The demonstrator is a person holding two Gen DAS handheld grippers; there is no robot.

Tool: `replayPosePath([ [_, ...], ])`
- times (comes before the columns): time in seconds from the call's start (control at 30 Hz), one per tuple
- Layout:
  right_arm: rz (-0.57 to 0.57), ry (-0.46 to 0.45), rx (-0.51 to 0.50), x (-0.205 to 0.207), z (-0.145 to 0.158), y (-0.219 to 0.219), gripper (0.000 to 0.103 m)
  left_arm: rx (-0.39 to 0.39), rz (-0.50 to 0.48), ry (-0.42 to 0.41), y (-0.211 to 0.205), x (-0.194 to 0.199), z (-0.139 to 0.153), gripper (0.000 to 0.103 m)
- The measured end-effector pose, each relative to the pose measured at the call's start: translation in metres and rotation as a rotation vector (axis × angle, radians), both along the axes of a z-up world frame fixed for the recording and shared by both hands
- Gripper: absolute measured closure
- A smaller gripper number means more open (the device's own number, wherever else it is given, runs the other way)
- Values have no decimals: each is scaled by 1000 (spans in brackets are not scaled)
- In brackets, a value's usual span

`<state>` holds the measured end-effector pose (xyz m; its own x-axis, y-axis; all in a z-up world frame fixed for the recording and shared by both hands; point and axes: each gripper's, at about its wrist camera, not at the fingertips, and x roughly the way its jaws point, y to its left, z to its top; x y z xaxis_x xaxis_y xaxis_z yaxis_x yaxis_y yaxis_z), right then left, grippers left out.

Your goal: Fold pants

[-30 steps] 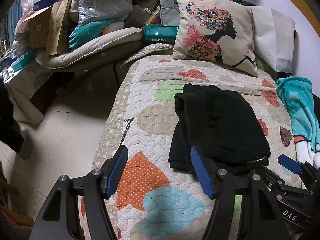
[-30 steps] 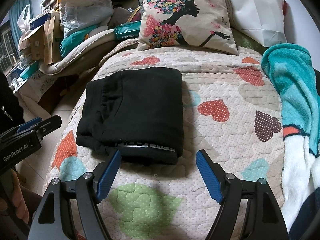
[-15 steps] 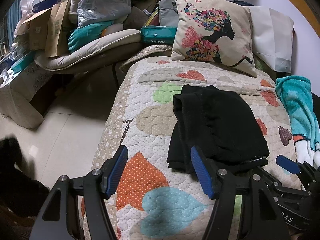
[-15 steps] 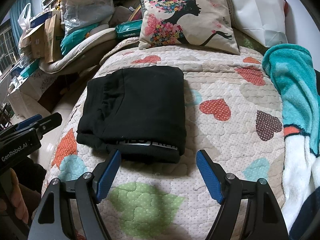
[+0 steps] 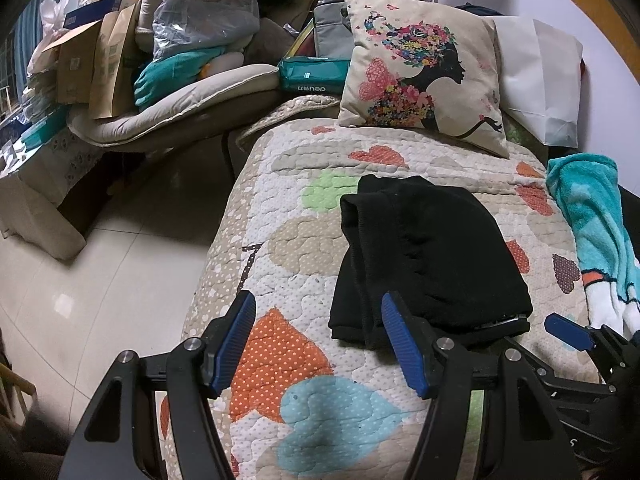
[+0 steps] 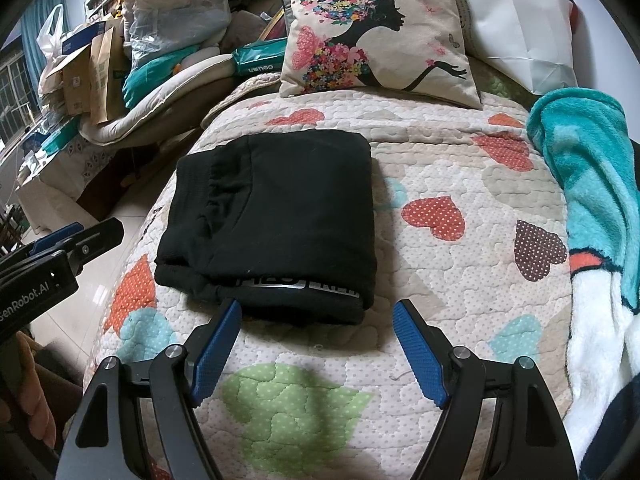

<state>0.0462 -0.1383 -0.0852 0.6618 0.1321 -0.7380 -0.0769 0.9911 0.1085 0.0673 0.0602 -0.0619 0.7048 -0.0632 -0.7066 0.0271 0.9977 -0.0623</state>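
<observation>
Here folded pants lie on a heart-patterned quilt.

Pants solid black, with a grey-white printed strip on the near folded edge. Quilt cream, stitched, covered in dotted hearts: orange, red, brown, light blue, green, beige. Cushion cream with black woman silhouette, multicolour flower hair and dress, pink butterflies. Blanket teal fleece with white and orange parts. Left claw and right claw black frames with blue ribbed pads. Floor glossy off-white tile. Pack behind the quilt teal green.
</observation>
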Motion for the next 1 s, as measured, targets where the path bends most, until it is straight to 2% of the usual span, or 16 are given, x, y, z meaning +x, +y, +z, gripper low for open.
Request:
replayPosePath([
  [0.5, 1, 15, -8, 2, -2, -2, 19, 4, -8, 19, -1, 3, -3, 38],
  [0.73, -23, -3, -32, -16, 7, -8, 19, 108, -1, -66, -11, -12, 0, 38],
  [0.9, -11, -52, -24, -36, 21, -11, 19, 68, 64, -103, -4, -44, 18, 38],
  [1.0, 1, -93, 9, -45, 32, -14, 19, 78, 110, -178, -3, -70, 38, 34],
])
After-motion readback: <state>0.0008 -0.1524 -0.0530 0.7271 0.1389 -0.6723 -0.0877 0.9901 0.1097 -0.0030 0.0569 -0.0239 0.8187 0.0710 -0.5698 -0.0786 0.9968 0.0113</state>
